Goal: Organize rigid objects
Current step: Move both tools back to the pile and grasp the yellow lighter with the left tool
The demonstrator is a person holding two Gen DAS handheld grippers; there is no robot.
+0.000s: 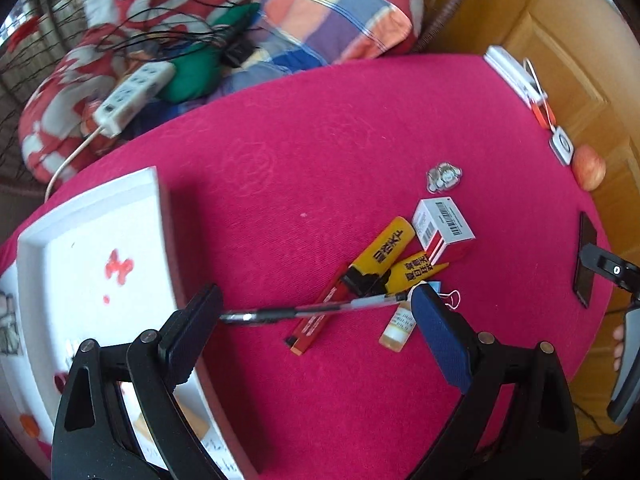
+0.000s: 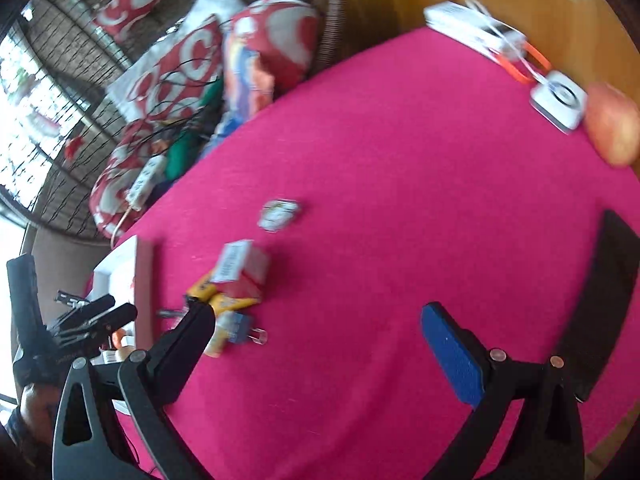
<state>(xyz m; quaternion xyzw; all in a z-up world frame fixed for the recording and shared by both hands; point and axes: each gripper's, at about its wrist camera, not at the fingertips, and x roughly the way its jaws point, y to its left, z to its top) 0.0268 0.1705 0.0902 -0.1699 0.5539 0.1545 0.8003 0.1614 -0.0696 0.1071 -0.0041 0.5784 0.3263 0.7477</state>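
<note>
Your left gripper (image 1: 316, 312) hangs with its jaws spread wide and nothing between them, low over the pink tablecloth (image 1: 320, 152) near its front edge. Just ahead of its fingertips a pen (image 1: 312, 311) lies crosswise on a red flat packet (image 1: 316, 312). Beyond them, two yellow tubes (image 1: 384, 256) lie side by side, touching a small white and red box (image 1: 442, 226), with a small bottle of yellow liquid (image 1: 397, 327) just beside your gripper's blue pad. A silver trinket (image 1: 443, 177) sits alone, a little further toward the middle. A white tray (image 1: 158, 216) rests at the left edge of the cloth. Your right gripper (image 2: 320, 332) is also wide open and empty, above bare cloth toward the right side. An apple (image 2: 614, 126) and a white square gadget (image 2: 558, 98) sit at the far right edge, and a black flat slab (image 2: 600, 296) lies along the near right edge.
</note>
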